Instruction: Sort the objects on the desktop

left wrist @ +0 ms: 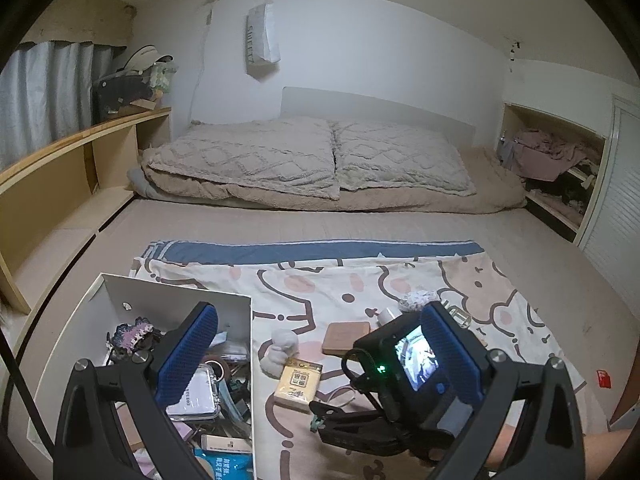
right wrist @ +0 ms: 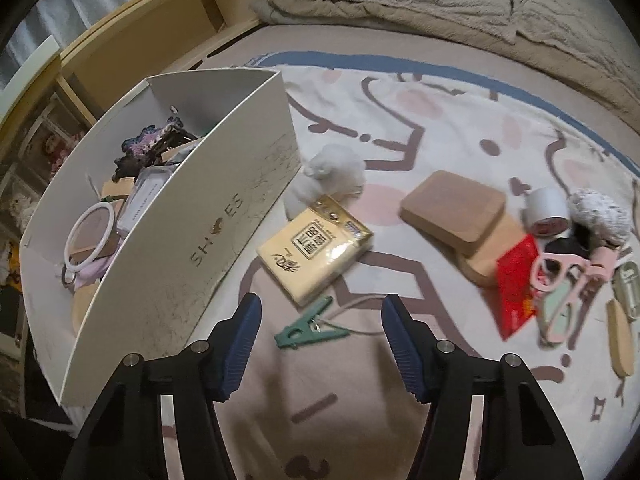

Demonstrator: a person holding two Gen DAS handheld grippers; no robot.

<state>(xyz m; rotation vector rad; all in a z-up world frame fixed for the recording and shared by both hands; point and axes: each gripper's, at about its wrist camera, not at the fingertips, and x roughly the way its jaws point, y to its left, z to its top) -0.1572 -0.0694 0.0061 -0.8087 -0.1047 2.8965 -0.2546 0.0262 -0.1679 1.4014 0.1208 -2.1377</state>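
Observation:
A white shoe box holding several small items stands at the left on a cartoon-print cloth; it also shows in the left wrist view. My right gripper is open and empty, just above a green clothes peg and a white cord. A yellow tissue pack, a white fluffy toy and two wooden coasters lie beyond. My left gripper is open and empty above the box's right wall; the right gripper's camera body sits between its fingers.
At the right lie a tape roll, a red packet, pink scissors, a fuzzy ball and a wooden brush. Pillows lie at the far end of the bed. Wooden shelves line the left.

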